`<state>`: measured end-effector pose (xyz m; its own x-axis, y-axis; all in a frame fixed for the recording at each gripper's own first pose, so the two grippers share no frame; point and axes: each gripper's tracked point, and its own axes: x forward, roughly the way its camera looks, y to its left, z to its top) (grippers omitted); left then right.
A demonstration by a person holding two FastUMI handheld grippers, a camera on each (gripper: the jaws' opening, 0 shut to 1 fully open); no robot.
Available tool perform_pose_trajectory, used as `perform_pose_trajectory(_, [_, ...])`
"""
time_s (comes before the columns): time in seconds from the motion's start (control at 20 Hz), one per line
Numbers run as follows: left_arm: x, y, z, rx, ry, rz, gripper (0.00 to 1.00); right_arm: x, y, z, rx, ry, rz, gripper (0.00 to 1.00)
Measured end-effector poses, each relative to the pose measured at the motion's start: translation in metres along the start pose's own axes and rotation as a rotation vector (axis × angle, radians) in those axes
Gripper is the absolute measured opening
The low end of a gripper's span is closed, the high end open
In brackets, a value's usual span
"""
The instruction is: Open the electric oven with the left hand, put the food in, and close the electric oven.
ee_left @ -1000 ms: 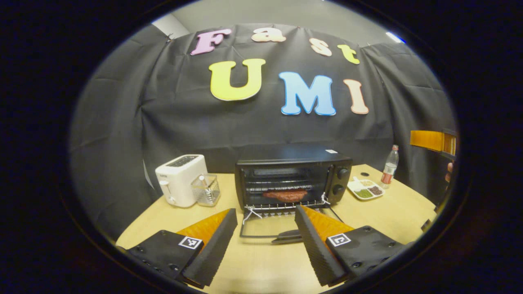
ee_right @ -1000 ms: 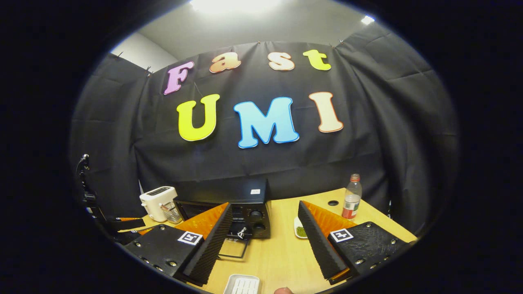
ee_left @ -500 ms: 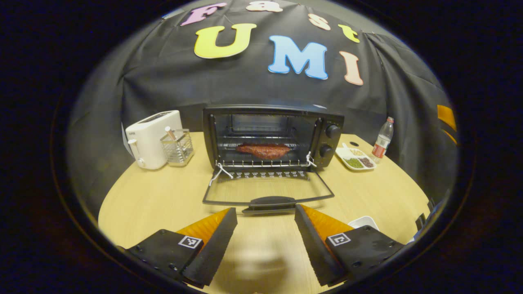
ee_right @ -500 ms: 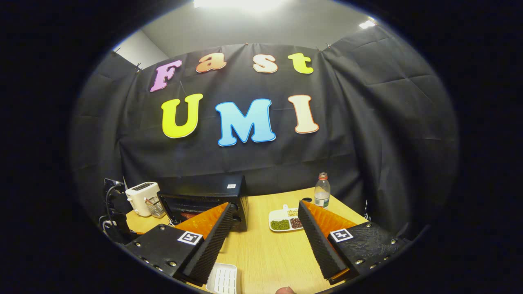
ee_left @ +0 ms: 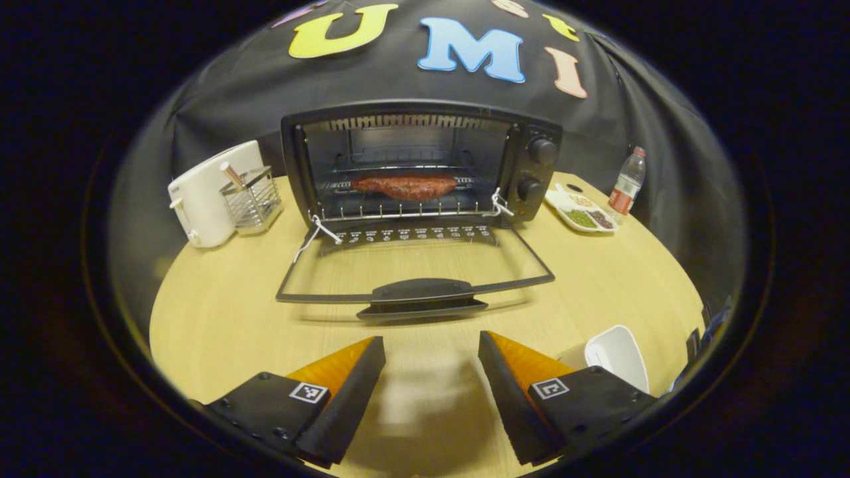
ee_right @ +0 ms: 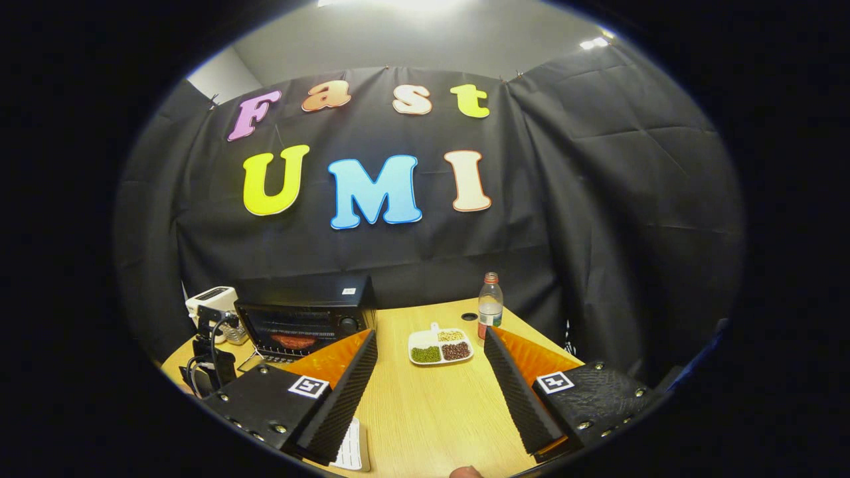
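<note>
A pale wooden surface (ee_left: 219,312) stands before a black cloth wall. On it the electric oven (ee_left: 422,162) stands with its door (ee_left: 415,272) dropped flat, the food (ee_left: 405,186) lying on its rack. A white toaster (ee_left: 202,196) stands to one side, a sectioned plate (ee_left: 583,216) and bottle (ee_left: 626,180) to the other. The left gripper (ee_left: 431,378) hovers before the door handle, fingers spread wide, empty. The right gripper (ee_right: 430,392) is likewise wide and empty.

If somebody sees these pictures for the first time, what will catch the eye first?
Most striking is the black oven at the back middle of the table, its door folded flat toward the camera and reddish-brown food on the rack inside. Next, the left gripper hangs open just before the door handle. A white toaster stands left of the oven.
</note>
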<state>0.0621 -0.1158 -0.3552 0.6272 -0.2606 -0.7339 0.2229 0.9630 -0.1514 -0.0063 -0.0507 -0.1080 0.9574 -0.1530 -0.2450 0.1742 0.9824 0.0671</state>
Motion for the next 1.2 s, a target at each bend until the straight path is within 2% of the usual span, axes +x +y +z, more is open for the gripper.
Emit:
perform_pose_trajectory(0.05, [0.004,0.001,0.000,0.003,0.008,0.002,0.96,-0.001,-0.002,0.001,-0.005,0.001,-0.007,0.98])
perform_pose_trajectory(0.35, [0.022,0.003,-0.003,0.022,0.033,0.025,0.96,-0.004,-0.008,0.001,-0.024,-0.003,-0.035,0.98])
perform_pose_trajectory(0.45, [0.026,0.002,-0.002,0.037,0.033,0.034,0.91,-0.002,-0.011,0.000,-0.033,0.000,-0.043,0.98])
perform_pose_trajectory(0.55, [0.029,0.003,0.002,0.043,0.024,0.044,1.00,-0.001,-0.010,0.000,-0.035,0.001,-0.044,0.98])
perform_pose_trajectory(0.65, [0.030,0.003,0.002,0.030,0.017,0.062,0.95,-0.002,-0.013,0.001,-0.037,-0.002,-0.048,0.98])
perform_pose_trajectory(0.75, [0.030,0.003,0.002,0.019,0.005,0.079,0.96,-0.001,-0.014,0.001,-0.031,-0.002,-0.050,0.98])
perform_pose_trajectory(0.8, [0.030,0.003,0.003,0.014,0.000,0.086,1.00,0.001,-0.014,-0.001,-0.027,0.000,-0.048,0.98])
perform_pose_trajectory(0.85, [0.031,0.004,0.003,0.008,-0.002,0.091,0.96,0.002,-0.014,0.000,-0.025,0.000,-0.049,0.98])
perform_pose_trajectory(0.95, [0.030,0.003,0.004,-0.003,-0.009,0.094,0.95,0.001,-0.017,0.003,-0.025,-0.008,-0.050,0.98])
perform_pose_trajectory(1.0, [0.029,0.004,0.004,-0.001,-0.013,0.094,1.00,0.002,-0.017,0.003,-0.025,-0.012,-0.049,0.98])
perform_pose_trajectory(1.05, [0.027,0.004,0.006,0.002,-0.019,0.093,1.00,0.001,-0.017,0.005,-0.026,-0.015,-0.047,0.98])
perform_pose_trajectory(1.1, [0.025,0.003,0.007,0.005,-0.027,0.094,0.95,0.002,-0.017,0.005,-0.027,-0.017,-0.043,0.98])
perform_pose_trajectory(1.15, [0.023,0.003,0.009,0.005,-0.036,0.094,0.95,0.003,-0.017,0.004,-0.027,-0.018,-0.041,0.98])
perform_pose_trajectory(1.2, [0.021,0.003,0.011,0.006,-0.043,0.095,1.00,0.004,-0.016,0.004,-0.024,-0.018,-0.038,0.98])
